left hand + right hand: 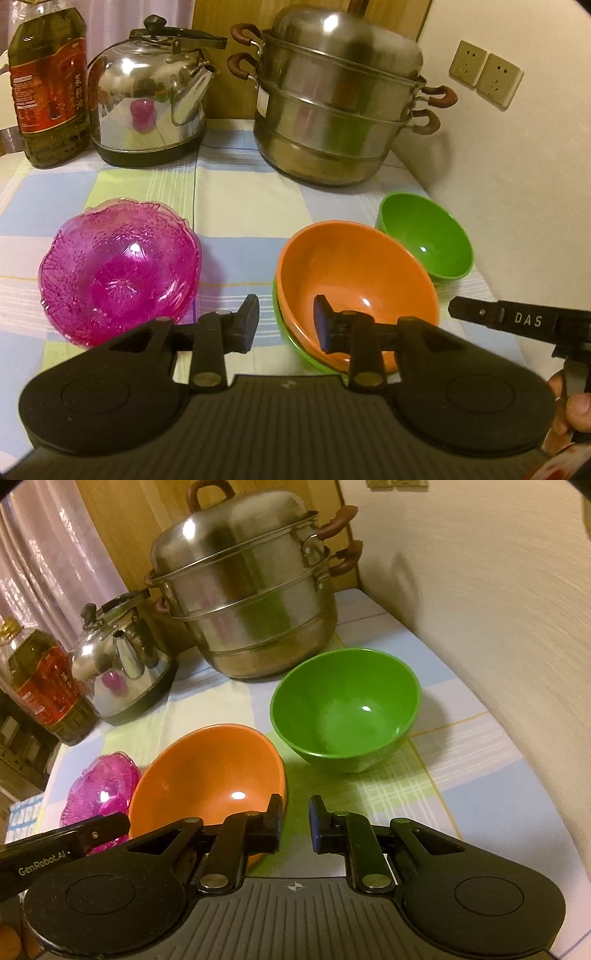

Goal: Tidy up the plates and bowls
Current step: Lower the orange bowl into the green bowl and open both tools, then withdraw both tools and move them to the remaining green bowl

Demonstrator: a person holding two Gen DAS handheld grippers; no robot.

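Orange bowl [354,273] sitting nested in a green bowl [295,339] on the checked counter [236,199]. Second green bowl [345,705] standing just beside it, pink glass bowl [120,266] lying well apart on the other side. Left gripper [285,321] hovering over the orange rim, fingers apart, gripping nothing. Right gripper [294,821] likewise, fingers apart. Steamer pot [340,99], kettle [147,99] and oil bottle [48,85] standing behind.

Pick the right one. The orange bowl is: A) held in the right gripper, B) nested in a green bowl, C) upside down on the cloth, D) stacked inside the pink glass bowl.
B: in the left wrist view the orange bowl sits upright inside a green bowl whose rim shows beneath it, apart from the pink glass bowl and gripped by neither gripper.
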